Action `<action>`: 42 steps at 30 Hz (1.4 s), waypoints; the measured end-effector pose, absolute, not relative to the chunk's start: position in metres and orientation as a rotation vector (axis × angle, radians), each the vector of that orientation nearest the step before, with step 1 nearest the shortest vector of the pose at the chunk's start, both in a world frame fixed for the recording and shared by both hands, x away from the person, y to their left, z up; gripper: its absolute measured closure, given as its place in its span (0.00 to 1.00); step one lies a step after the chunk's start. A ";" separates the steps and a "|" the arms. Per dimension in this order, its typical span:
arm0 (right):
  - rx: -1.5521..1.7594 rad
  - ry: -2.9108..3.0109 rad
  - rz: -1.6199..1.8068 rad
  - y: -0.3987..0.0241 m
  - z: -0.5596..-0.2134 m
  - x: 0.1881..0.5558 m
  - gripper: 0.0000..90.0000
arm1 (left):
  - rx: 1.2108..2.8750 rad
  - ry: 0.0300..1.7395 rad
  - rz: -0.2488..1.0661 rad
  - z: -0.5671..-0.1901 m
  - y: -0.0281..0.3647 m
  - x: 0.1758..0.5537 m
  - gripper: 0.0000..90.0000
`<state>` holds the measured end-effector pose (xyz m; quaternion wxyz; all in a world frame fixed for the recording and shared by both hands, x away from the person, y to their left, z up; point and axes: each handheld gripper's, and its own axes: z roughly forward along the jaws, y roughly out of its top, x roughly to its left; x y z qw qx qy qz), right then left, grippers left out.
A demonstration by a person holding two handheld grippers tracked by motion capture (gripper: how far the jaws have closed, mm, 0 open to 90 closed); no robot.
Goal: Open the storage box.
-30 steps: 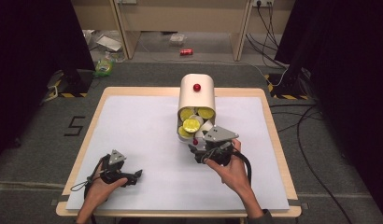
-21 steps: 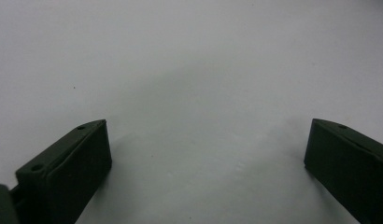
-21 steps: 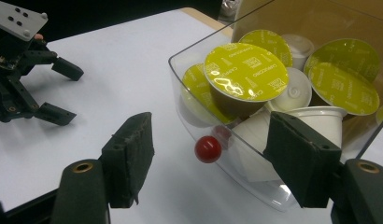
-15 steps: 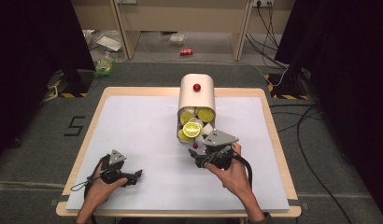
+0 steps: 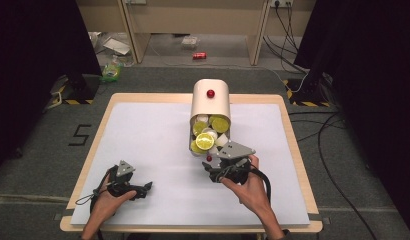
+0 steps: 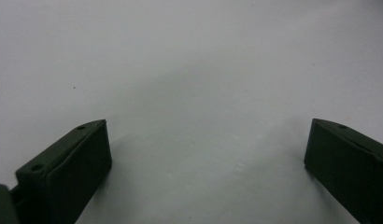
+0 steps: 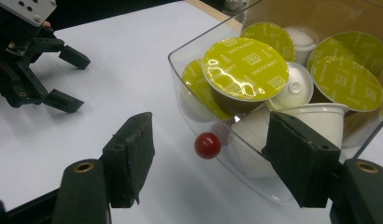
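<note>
Black right gripper (image 7: 208, 154) spread before the red knob (image 7: 208, 145); left gripper (image 6: 206, 158) spread, seemingly low over the table (image 5: 143, 145).

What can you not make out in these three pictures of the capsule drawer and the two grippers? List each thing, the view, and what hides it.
- Capsules lower in the clear drawer: right gripper view, covered by those on top; their number is unknown.
- Lid print: high view, too small to read.
- Inside of the cream housing: high view, its own shell hides it.
- Left gripper body: left gripper view, cut off by the bottom edge.
</note>
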<state>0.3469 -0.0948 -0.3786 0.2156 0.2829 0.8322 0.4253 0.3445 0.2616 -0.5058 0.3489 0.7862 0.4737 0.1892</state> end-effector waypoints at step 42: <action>0.936 2.104 1.321 -0.092 -0.369 0.363 0.28 | 2.039 1.228 0.491 -0.506 0.261 0.345 0.00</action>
